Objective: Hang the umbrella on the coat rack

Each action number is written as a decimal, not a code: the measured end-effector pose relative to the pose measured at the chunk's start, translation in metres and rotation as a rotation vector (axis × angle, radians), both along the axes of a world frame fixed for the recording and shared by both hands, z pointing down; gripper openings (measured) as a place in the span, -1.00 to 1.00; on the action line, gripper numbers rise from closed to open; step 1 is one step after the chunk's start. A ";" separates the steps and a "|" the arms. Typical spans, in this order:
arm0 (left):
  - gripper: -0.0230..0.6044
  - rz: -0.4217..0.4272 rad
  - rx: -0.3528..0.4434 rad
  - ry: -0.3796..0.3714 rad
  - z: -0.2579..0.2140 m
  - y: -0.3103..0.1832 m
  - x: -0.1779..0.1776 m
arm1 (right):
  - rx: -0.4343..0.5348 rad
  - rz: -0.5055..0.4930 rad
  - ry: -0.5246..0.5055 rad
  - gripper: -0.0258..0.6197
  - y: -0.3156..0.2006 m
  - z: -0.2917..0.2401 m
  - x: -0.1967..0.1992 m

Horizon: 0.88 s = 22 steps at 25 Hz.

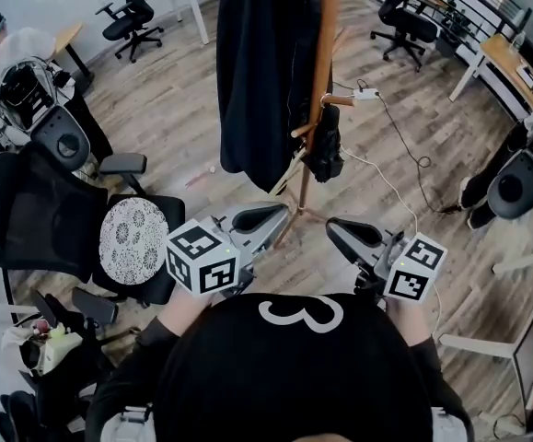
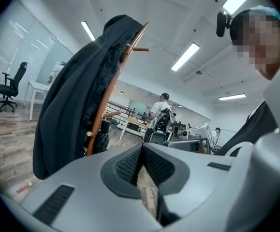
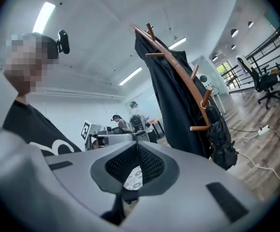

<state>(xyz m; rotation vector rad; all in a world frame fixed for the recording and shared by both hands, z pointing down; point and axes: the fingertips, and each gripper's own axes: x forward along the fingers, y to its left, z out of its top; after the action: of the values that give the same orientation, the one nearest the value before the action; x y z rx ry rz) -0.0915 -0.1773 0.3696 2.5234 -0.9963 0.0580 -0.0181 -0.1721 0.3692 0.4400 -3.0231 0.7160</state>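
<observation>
Umbrella (image 1: 325, 151) is up, and we find it hanging folded and black from a lower peg (image 1: 335, 100) on the right side of the coat rack (image 1: 325, 44). It sits just beside the wooden pole and clear of the floor. From the right gripper view, its strap looks looped over that peg, with the bundle dangling below. A dark coat (image 1: 259, 72) drapes the other side of the pole from near the top.

Now to the tools. The left gripper (image 1: 283, 213) sits low and close to the body, well apart from the rack. Its own view shows the pads meeting at the tips with nothing between them, only floorboards in the gap lower down. The right gripper (image 1: 333, 229) is held in just as close. Its pads are pressed together too and empty, and the pale pattern showing beneath them is the seat of the chair (image 1: 133, 240) behind, not anything gripped.

We judge the hanging itself done, so the step in hand is backing off and finishing. As we read it, the next move calls for very little:

- Keep both tools off the rack so nothing nudges the pole or the strap.
- Check that the umbrella hangs settled on its peg.
- If it looks ready to slip towards the peg's end, open one gripper and push the loop further on, near the pole.
</observation>
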 end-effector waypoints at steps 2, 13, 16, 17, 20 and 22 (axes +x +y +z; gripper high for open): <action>-0.88 0.015 -0.002 -0.008 -0.001 0.010 0.015 | 0.012 0.013 0.019 -0.83 0.011 0.003 0.010; -0.87 0.041 0.013 -0.030 -0.016 0.090 0.090 | 0.036 0.040 0.003 -0.84 0.077 -0.017 0.080; -0.88 0.047 0.029 -0.033 -0.020 0.116 0.108 | 0.049 0.029 0.009 -0.84 0.103 -0.019 0.092; -0.88 0.048 0.033 -0.031 -0.022 0.125 0.113 | 0.056 0.024 0.016 -0.84 0.112 -0.020 0.096; -0.87 0.041 0.050 -0.020 -0.027 0.149 0.122 | 0.086 0.017 0.039 -0.84 0.136 -0.026 0.108; -0.88 0.033 0.062 -0.009 -0.030 0.162 0.128 | 0.106 0.016 0.043 -0.84 0.150 -0.029 0.115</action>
<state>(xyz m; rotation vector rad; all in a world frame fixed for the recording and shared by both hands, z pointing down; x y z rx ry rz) 0.0368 -0.0150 0.3394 2.5982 -0.9742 0.0484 0.0969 -0.0223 0.3399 0.4759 -3.0306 0.5413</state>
